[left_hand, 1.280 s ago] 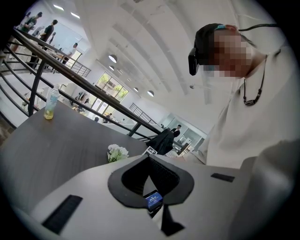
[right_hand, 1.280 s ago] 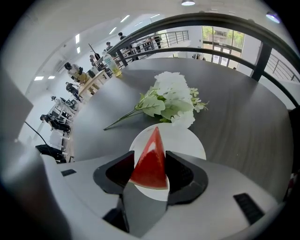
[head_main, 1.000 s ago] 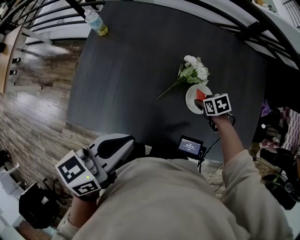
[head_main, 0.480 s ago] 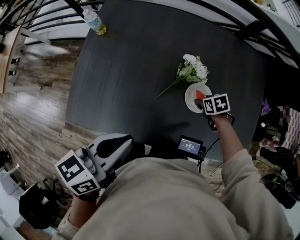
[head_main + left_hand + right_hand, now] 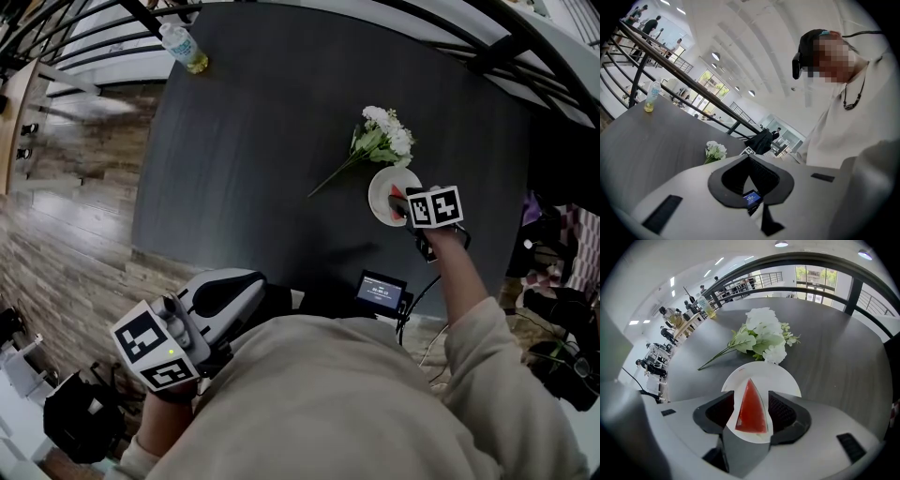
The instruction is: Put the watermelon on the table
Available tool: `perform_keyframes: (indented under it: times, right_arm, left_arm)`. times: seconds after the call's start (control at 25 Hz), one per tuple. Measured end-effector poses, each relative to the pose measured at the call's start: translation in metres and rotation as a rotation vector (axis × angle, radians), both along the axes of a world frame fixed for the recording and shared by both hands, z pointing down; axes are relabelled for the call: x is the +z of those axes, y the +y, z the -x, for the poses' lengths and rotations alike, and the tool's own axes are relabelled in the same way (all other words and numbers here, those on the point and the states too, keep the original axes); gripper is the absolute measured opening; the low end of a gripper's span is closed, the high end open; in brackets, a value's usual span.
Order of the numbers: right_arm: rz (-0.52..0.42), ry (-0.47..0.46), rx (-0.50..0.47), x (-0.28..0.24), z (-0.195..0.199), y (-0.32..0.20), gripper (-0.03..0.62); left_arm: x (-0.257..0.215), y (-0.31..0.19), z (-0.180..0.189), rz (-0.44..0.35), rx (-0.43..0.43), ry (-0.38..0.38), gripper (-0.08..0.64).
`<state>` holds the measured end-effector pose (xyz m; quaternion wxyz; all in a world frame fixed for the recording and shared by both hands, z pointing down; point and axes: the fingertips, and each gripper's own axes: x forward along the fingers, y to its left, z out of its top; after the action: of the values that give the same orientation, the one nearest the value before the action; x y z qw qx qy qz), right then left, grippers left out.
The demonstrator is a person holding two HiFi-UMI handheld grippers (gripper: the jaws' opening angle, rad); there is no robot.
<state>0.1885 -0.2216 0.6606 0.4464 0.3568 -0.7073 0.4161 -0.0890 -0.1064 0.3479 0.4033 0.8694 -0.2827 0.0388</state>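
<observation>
Over the white plate on the desk, our right tongs stand open astride the watermelon, and our left tongs are closed, empty.

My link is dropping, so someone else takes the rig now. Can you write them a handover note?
Right gripper: open, one jaw either side of the watermelon, with a gap showing on both sides; not gripped yet.
Left gripper: shut, empty, held low by the person's body, clear of the table.
Watermelon: lies on the white plate, which sits on the table beside the flowers.
Done: right gripper lined up on the slice.
Left: close on it, lift it off the plate, set it on bare table, release.
</observation>
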Motion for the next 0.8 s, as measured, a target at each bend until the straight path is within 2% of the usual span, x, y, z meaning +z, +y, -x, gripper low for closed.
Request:
perform_keyframes:
  times: [0.24,0.48,0.52,0.6,0.64,0.72,0.8]
  right_arm:
    - [-0.016,0.011,0.022,-0.014,-0.005,0.0,0.221]
    - [-0.084,-0.053,0.111,-0.046,-0.016,-0.008,0.218]
    - [-0.111,-0.07,0.124,-0.054,-0.017,-0.01,0.203]
    - [-0.163,-0.128,0.145,-0.074,-0.012,-0.012,0.094]
    - [-0.19,-0.149,0.15,-0.086,-0.011,-0.013,0.064]
    - [-0.235,-0.172,0.163,-0.111,-0.01,-0.011,0.029]
    - [-0.266,-0.242,0.198,-0.14,-0.006,-0.007,0.017]
  left_arm:
    - [-0.004,0.0,-0.004,-0.029,0.037,0.007,0.005]
    - [-0.013,-0.007,-0.017,-0.072,0.117,-0.013,0.005]
    - [-0.016,-0.008,-0.018,-0.08,0.129,-0.015,0.005]
    - [-0.021,-0.013,-0.02,-0.095,0.148,-0.011,0.005]
    - [-0.025,-0.016,-0.021,-0.103,0.155,-0.005,0.005]
    - [-0.032,-0.022,-0.025,-0.125,0.173,0.007,0.005]
    - [-0.04,-0.026,-0.032,-0.154,0.199,0.016,0.005]
